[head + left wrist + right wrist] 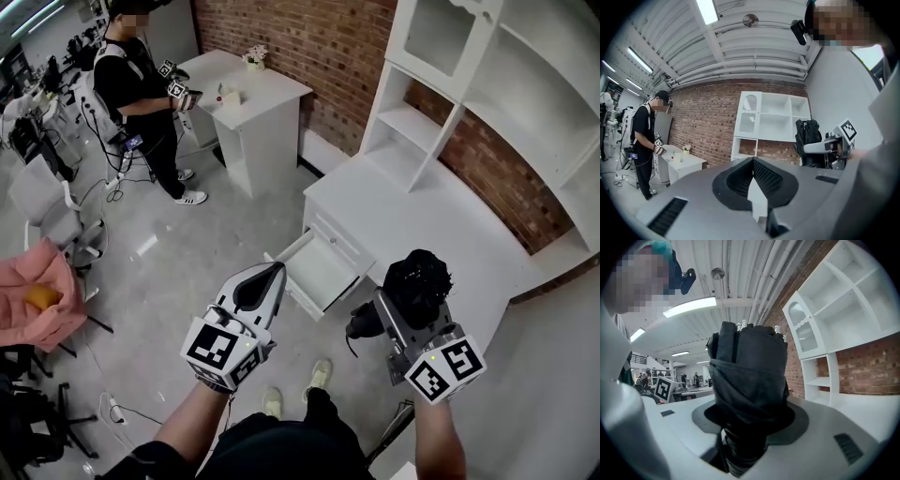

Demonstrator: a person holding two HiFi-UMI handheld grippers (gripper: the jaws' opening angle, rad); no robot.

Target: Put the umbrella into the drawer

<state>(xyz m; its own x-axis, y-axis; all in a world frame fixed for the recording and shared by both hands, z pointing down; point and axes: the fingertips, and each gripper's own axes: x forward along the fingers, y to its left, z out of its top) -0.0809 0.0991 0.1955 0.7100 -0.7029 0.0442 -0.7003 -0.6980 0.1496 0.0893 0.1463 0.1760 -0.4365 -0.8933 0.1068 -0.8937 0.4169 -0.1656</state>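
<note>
A black folded umbrella stands upright in my right gripper, whose jaws are shut on its lower part. In the right gripper view the umbrella fills the middle and hides the right gripper pads. The white drawer is pulled open from the front of the white desk, just ahead of both grippers and a little left of the umbrella. My left gripper is shut with nothing in it and points at the drawer's near corner. From the left gripper view, the umbrella shows at the right.
A tall white shelf unit stands on the desk against the brick wall. At the far left, a person with grippers stands by a second white table. Pink cloth, chairs and floor cables lie to the left.
</note>
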